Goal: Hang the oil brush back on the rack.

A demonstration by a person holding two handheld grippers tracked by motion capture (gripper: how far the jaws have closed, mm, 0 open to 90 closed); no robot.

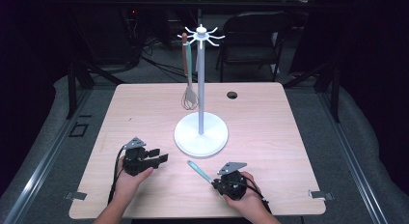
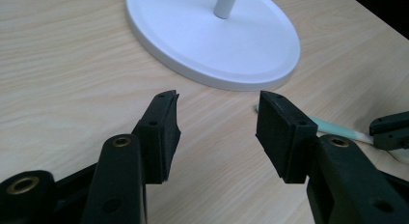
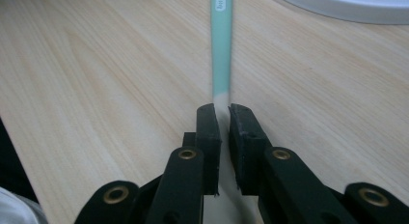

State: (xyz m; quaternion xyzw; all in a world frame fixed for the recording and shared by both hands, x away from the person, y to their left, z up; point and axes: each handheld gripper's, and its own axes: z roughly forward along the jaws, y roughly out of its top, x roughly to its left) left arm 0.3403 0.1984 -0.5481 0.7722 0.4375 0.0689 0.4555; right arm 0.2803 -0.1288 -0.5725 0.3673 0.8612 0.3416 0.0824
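Observation:
A white utensil stand [image 1: 200,134] with a round base, a thin pole and a crown of hooks [image 1: 201,35] is at the middle of the wooden table [image 1: 270,137]. A whisk [image 1: 189,96] with a brown handle hangs from one hook. A teal-handled utensil [image 1: 198,170] lies low over the table in front of the base, and my right gripper [image 1: 215,184] is shut on its pale near end. In the right gripper view the teal handle [image 3: 222,45] runs straight out from the right gripper [image 3: 222,110]. My left gripper [image 1: 161,155] stands open, holding nothing, and points at the base [image 2: 212,40].
A round cable hole [image 1: 232,95] is in the table behind the stand. A dark folding chair [image 1: 253,35] stands beyond the far edge. Metal clips [image 1: 77,195] [image 1: 320,195] sit at the two near corners. The left gripper view shows the teal handle [image 2: 333,130] and the right gripper [image 2: 390,130].

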